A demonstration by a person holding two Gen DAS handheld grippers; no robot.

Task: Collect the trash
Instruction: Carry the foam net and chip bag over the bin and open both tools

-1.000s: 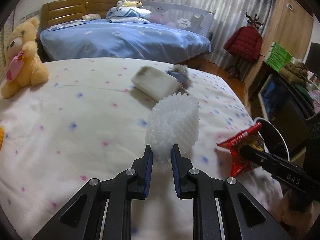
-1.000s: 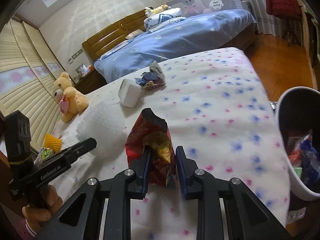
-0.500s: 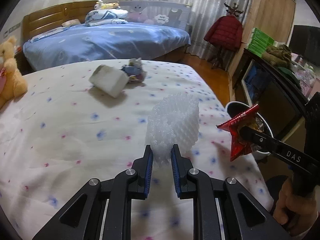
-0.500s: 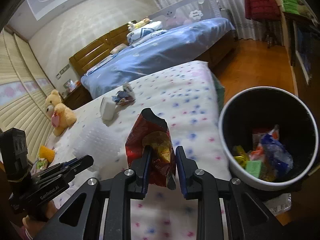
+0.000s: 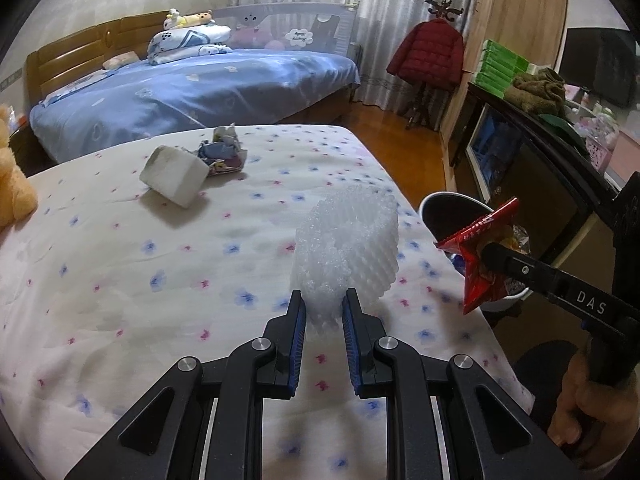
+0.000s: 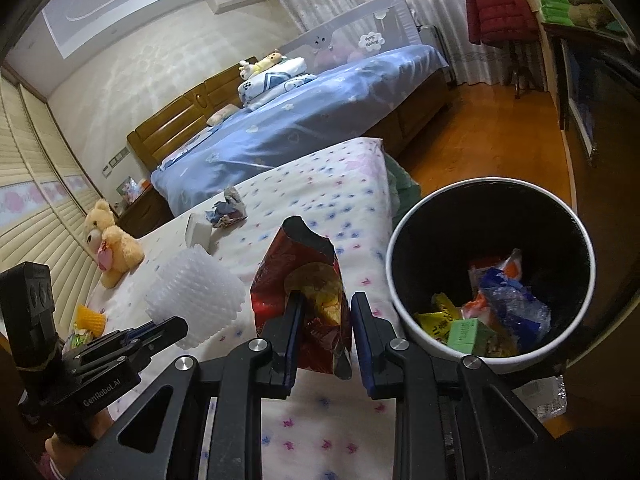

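Both loads are being held above the bed (image 5: 120, 280): foam net (image 5: 348, 244) clamped in left tool (image 5: 324, 312), snack bag (image 6: 304, 300) in right tool (image 6: 323, 312). Bin (image 6: 404, 248) beside the bed; each should be centred over its rim before being released.

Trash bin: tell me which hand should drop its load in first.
Right. The right gripper holds the red snack bag right beside the trash bin; the left gripper, holding white foam netting, sits farther back over the bed.
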